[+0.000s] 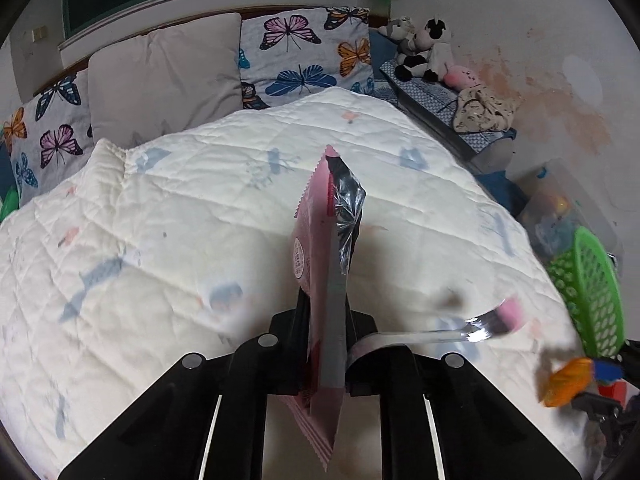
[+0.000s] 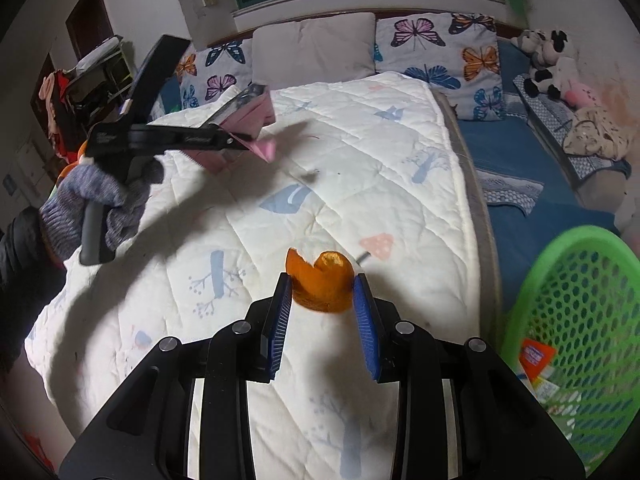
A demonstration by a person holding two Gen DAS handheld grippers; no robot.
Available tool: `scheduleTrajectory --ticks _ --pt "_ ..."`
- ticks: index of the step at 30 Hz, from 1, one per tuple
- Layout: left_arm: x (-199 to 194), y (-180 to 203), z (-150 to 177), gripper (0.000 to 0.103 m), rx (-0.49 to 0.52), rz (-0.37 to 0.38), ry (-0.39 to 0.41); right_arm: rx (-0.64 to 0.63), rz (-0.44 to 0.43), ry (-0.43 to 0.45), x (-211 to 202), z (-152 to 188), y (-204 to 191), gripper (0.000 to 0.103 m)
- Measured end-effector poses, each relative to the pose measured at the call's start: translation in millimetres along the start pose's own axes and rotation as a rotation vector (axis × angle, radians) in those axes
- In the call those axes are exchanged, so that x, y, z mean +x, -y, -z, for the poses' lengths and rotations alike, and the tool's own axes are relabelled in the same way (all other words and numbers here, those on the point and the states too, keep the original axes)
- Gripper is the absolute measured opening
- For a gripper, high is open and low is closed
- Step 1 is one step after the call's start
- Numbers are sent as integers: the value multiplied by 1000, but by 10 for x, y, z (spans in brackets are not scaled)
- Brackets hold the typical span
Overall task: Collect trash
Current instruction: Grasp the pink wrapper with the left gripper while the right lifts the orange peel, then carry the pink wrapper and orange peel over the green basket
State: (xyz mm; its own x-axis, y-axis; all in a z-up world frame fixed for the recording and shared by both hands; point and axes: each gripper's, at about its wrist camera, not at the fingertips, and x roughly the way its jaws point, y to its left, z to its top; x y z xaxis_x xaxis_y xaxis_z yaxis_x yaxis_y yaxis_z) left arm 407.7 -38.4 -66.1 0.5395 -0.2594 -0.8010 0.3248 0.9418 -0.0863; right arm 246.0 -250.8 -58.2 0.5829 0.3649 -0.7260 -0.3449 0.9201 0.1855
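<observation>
From the left wrist view, the left gripper (image 1: 326,344) sits low in the middle of the frame with its jaws pinched tight on a pink foil wrapper (image 1: 320,248), which stands up edgewise over the white quilt (image 1: 160,208) and runs from below the fingers up toward the centre. A second shiny strip with a pink end (image 1: 480,326) trails off to the right of the jaws; whether it is part of the same wrapper I cannot tell. At the right edge, blurred, is the green basket (image 1: 592,288), and just below it the orange peel (image 1: 566,382). The wrapper looks feather-light, thin and crinkly, slick on its foil face, so a grip across the flat middle seems safer than at a serrated edge. In the right wrist view, the right gripper (image 2: 323,312) fills the bottom centre, its blue-padded fingers (image 2: 280,320) closed against either side of the orange peel (image 2: 320,284), held above the quilt (image 2: 360,152). The peel looks light, soft and curled, likely to crush or slip if squeezed hard, so a hold across its thick curve suits it. The basket (image 2: 532,280) stands at the lower right beside the bed, with a few wrappers already inside. At upper left, a gloved hand (image 2: 92,208) holds the left gripper (image 2: 236,140) with its pink wrapper (image 2: 252,120).
</observation>
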Motion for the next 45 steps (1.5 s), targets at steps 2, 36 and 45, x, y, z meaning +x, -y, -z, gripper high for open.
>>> scheduleTrajectory --ticks 2,36,45 --pt "-105 90 89 13 6 6 7 9 5 6 -72 49 24 30" --pt "-801 384 548 11 -4 64 88 22 25 -33 368 -28 -2 35" --pt "-995 753 572 11 37 123 116 40 36 7 -21 109 47 35"
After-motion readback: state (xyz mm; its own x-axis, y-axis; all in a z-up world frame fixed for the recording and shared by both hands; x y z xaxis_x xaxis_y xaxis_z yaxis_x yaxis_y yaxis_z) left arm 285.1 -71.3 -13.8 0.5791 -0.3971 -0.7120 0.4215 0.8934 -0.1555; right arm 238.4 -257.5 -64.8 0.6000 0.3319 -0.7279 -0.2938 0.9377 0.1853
